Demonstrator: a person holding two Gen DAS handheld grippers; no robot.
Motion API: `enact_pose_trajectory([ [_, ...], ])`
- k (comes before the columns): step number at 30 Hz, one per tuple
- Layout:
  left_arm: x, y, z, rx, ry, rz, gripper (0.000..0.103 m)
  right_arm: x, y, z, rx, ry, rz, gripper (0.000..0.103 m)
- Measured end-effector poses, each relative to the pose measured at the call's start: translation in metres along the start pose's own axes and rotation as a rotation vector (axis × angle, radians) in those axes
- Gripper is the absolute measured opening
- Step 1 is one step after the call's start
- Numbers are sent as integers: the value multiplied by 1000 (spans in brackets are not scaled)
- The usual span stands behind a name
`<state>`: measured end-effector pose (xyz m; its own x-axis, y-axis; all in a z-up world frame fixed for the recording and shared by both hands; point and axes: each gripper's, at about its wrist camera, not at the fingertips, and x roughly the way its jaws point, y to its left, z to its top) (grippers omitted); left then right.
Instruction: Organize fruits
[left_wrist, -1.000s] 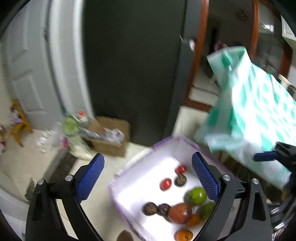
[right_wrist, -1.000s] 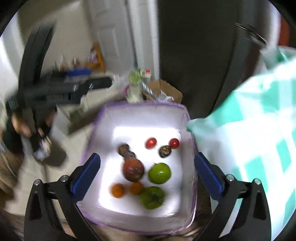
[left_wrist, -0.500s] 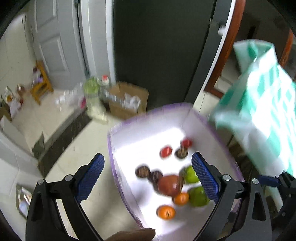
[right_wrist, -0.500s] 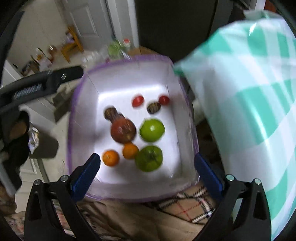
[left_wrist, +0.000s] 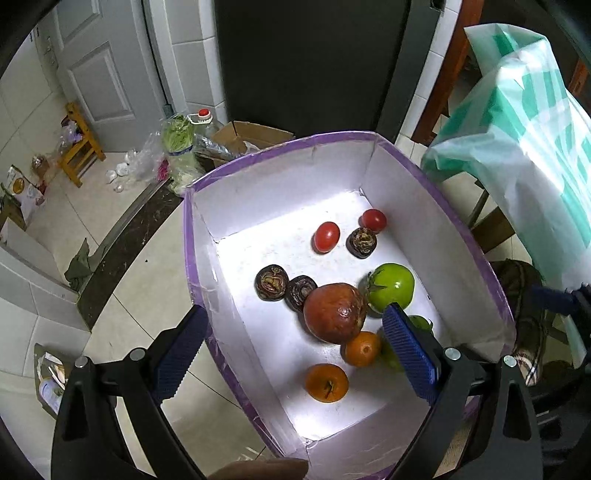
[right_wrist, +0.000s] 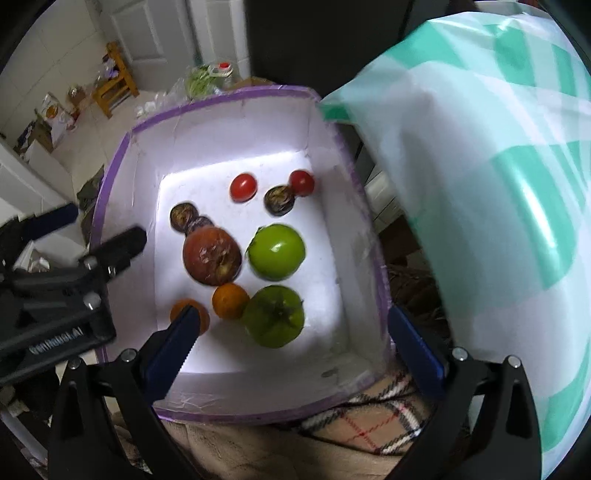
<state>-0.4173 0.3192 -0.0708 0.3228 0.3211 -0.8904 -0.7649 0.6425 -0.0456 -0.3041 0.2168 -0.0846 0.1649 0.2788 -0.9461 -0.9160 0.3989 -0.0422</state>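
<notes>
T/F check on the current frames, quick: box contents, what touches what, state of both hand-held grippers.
1. Both hand-held grippers, left and right, are open and hold nothing. True.
2. The box holds three oranges. False: two oranges show, one beside the brown fruit and one nearer the box's front.
3. The large brown fruit touches a dark purple fruit. True.
4. The two small red fruits touch each other. False: one and the other lie apart, with a dark purple fruit near them.
5. The box has a purple rim and a white inside. True.
6. A lid covers the box. False: it is open on top.
</notes>
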Motion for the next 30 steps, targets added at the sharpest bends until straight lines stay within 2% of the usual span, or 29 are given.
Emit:
enact_pose_trajectory([
  [30, 10, -8, -3, 18, 37, -1, 92, 10, -3, 3, 19, 37, 42, 101],
])
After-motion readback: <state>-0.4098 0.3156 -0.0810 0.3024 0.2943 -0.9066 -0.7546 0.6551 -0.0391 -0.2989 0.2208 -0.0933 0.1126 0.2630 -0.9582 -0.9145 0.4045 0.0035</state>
